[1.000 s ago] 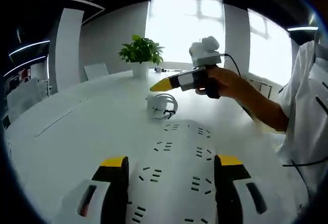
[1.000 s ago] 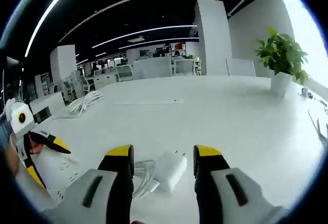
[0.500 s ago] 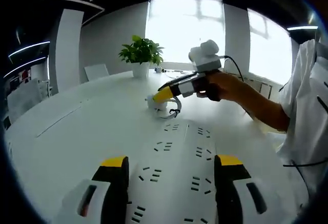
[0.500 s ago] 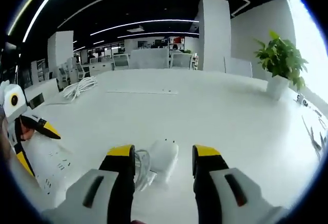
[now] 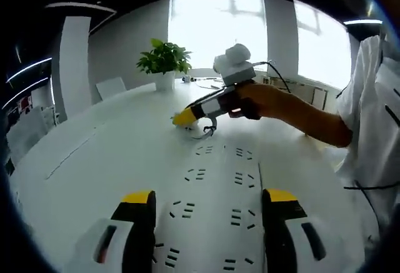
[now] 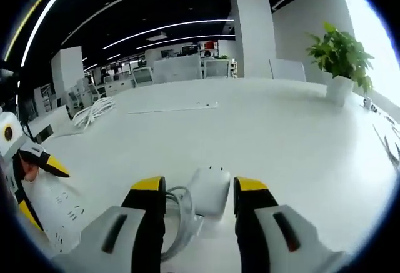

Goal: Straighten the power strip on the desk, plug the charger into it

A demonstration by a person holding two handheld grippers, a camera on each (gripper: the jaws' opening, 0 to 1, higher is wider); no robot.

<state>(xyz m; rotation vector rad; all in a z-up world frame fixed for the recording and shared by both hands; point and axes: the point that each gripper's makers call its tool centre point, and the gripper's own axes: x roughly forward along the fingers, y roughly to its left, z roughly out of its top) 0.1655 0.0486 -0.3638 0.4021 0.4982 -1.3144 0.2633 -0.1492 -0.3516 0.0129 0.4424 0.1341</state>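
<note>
My left claw [image 5: 209, 205] is spread apart over the flat white power strip [image 5: 212, 192], which lies on the smooth white surface [image 5: 106, 160] between its jaws. My right claw [image 6: 194, 192] stands unclenched around the rounded white charger [image 6: 209, 188], its coiled cable [image 6: 178, 213] beside it. A leafy plant sits in a white pot [image 6: 340, 89].

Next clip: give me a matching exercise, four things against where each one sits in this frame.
Things:
1. charger
2. power strip
3. potted plant
4. coiled white cable

Places:
A. far left of the desk, right gripper view
B. between the open right tool's jaws
C. between the open left tool's jaws
D. far desk edge by the window

Pairs: 1-B, 2-C, 3-D, 4-A
</note>
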